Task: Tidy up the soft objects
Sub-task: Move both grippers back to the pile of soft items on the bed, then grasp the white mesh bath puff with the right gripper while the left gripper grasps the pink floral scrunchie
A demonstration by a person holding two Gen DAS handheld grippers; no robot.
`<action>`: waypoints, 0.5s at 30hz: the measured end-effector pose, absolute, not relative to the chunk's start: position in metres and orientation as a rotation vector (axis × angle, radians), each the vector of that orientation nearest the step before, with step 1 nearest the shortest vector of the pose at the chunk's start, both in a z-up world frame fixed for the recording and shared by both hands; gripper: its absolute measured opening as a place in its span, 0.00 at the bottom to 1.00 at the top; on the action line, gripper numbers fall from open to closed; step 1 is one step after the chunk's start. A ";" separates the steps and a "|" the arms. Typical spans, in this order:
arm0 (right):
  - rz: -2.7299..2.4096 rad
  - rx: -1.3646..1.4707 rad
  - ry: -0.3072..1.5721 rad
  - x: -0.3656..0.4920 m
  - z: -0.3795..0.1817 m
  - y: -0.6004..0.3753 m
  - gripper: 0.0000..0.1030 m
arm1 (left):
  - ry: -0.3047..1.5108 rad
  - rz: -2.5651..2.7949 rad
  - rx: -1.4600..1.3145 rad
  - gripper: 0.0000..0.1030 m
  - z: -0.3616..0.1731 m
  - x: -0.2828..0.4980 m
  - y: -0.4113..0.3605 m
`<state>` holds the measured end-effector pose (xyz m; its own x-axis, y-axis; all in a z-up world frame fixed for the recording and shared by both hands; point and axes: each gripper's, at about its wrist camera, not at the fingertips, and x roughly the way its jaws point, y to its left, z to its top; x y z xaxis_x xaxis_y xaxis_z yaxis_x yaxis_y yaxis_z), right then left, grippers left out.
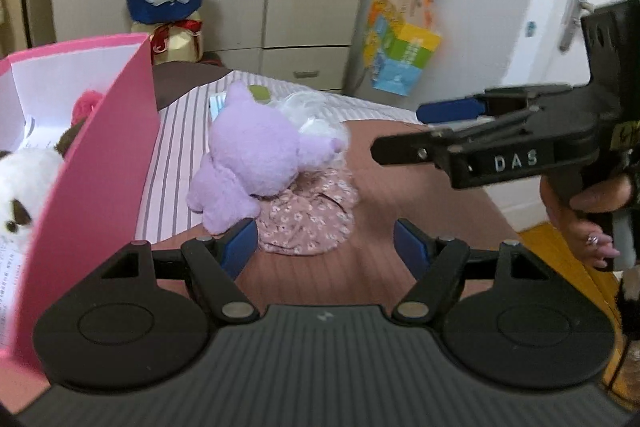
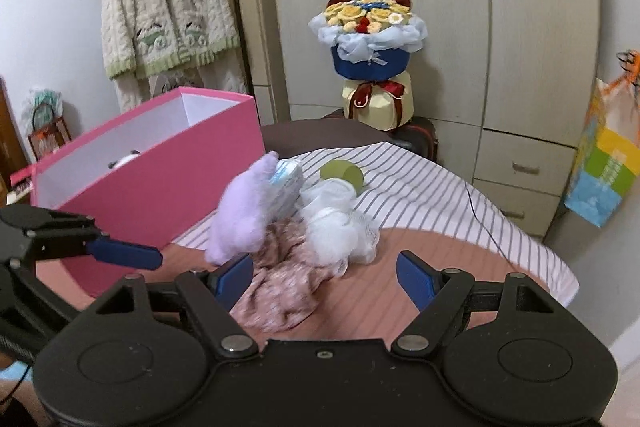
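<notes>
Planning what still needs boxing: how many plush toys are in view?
2: a purple plush toy lying on the floral cloth, and a white plush toy inside the pink box. Others may be hidden in the box.

Left gripper [image 1: 324, 245] angled downward, blue-padded fingers [image 1: 240, 247] spread wide, nothing between them. Right gripper [image 2: 324, 281] likewise tilted down and gaping, empty. Hand [image 1: 588, 223] wrapped around right gripper's handle.
</notes>
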<state>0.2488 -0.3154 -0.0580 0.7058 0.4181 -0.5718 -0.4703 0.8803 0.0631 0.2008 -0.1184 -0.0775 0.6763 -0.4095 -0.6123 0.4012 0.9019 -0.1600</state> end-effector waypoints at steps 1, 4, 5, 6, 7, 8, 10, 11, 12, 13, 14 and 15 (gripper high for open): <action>0.504 -0.102 0.612 0.256 -0.059 -0.314 0.79 | 0.693 -0.449 -0.015 0.71 -0.081 0.204 -0.121; 0.541 -0.135 0.614 0.279 -0.064 -0.310 0.76 | 0.683 -0.402 -0.001 0.71 -0.091 0.212 -0.130; 0.557 -0.146 0.622 0.285 -0.065 -0.309 0.74 | 0.670 -0.379 0.012 0.71 -0.094 0.213 -0.133; 0.582 -0.162 0.638 0.292 -0.068 -0.307 0.67 | 0.666 -0.370 0.024 0.71 -0.097 0.214 -0.136; 0.600 -0.182 0.646 0.298 -0.070 -0.304 0.65 | 0.670 -0.369 0.024 0.71 -0.099 0.216 -0.138; 0.607 -0.202 0.642 0.303 -0.073 -0.302 0.65 | 0.679 -0.364 0.016 0.72 -0.101 0.218 -0.140; 0.628 -0.222 0.641 0.310 -0.078 -0.298 0.65 | 0.694 -0.350 -0.001 0.73 -0.105 0.219 -0.143; 0.637 -0.221 0.643 0.313 -0.080 -0.298 0.65 | 0.695 -0.346 -0.001 0.73 -0.106 0.219 -0.145; 0.647 -0.220 0.642 0.316 -0.082 -0.297 0.65 | 0.693 -0.339 0.006 0.73 -0.108 0.218 -0.149; 0.655 -0.222 0.642 0.318 -0.083 -0.297 0.67 | 0.689 -0.330 0.017 0.73 -0.110 0.217 -0.153; 0.663 -0.231 0.641 0.320 -0.086 -0.295 0.67 | 0.682 -0.318 0.031 0.73 -0.111 0.216 -0.157; 0.669 -0.242 0.639 0.322 -0.088 -0.294 0.68 | 0.675 -0.304 0.043 0.73 -0.112 0.216 -0.161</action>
<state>0.3217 -0.2935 -0.0878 0.6040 0.5000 -0.6207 -0.6431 0.7657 -0.0090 0.2163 -0.1609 -0.1120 0.7383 -0.2628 -0.6212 0.2907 0.9550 -0.0587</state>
